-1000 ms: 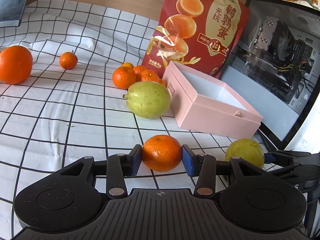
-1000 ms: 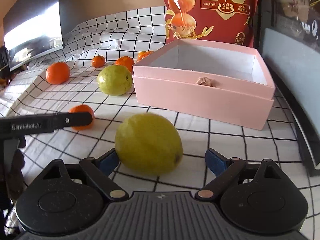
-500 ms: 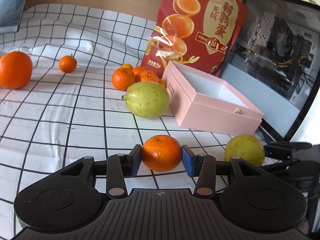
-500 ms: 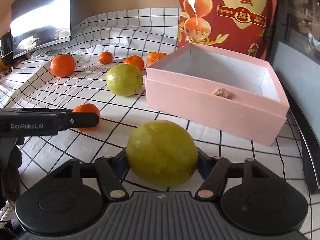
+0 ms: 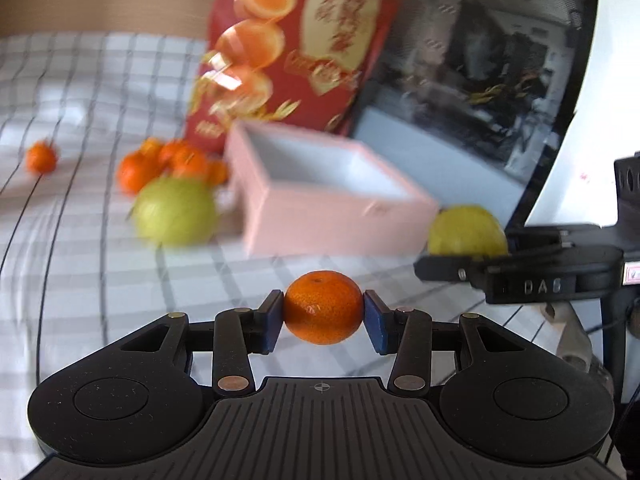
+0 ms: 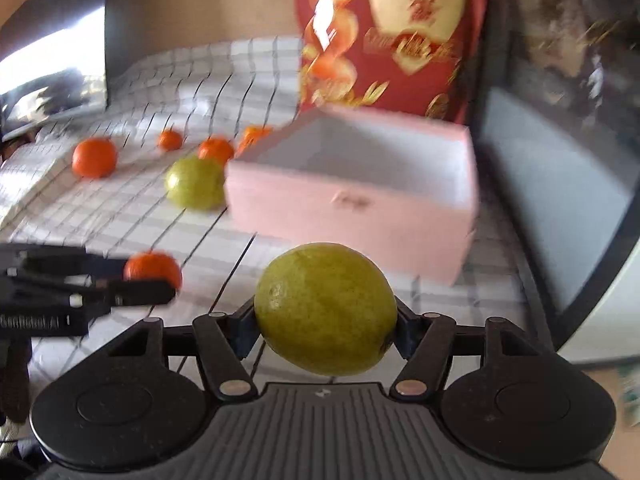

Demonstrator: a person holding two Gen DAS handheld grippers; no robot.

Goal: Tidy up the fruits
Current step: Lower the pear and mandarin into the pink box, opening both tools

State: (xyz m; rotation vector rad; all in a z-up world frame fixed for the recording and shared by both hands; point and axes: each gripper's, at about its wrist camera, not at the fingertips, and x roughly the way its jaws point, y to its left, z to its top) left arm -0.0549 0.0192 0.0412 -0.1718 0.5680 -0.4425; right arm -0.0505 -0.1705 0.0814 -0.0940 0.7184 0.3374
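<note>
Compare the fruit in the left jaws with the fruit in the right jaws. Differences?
Colour: the mandarin in the left gripper is orange; the guava in the right gripper is yellow-green.
Size: the mandarin is smaller, and the guava spreads its jaws wider.
Shape: the mandarin is round and flattened, the guava oval.
Shared: both are clamped at their sides, short of the pink box.

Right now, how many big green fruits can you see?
2. One green fruit is gripped in the right tool. The other green fruit sits on the checked cloth, left of the pink box.
</note>
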